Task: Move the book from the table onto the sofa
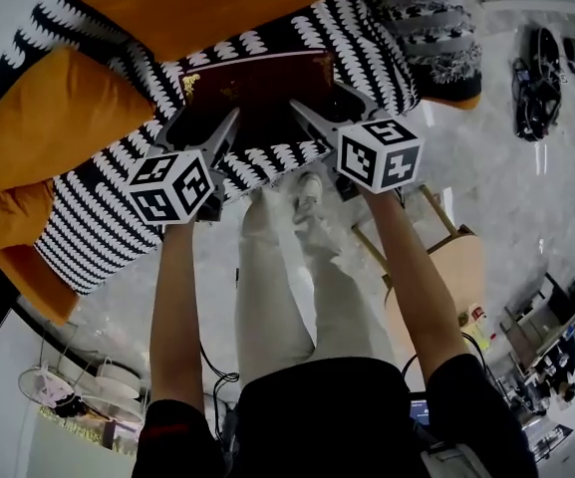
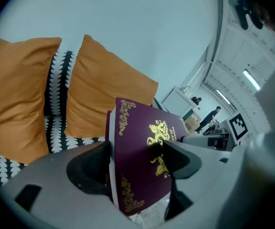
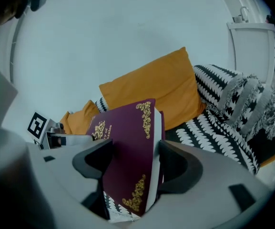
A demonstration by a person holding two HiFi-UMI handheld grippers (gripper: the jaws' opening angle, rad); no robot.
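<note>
At the sofa (image 1: 88, 222) — left gripper (image 2: 132, 159) and right gripper (image 3: 135, 159) clamp the book (image 1: 257, 88) between fingers (opposite edges).

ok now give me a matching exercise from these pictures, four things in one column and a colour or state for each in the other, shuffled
Things:
1. book
2. cushion
3. sofa cover
4. left gripper

Colour or state:
A. black and white pattern
B. jaws closed on the book
C. plain orange
D. maroon with gold ornament

Pairs: 1-D, 2-C, 3-A, 4-B
</note>
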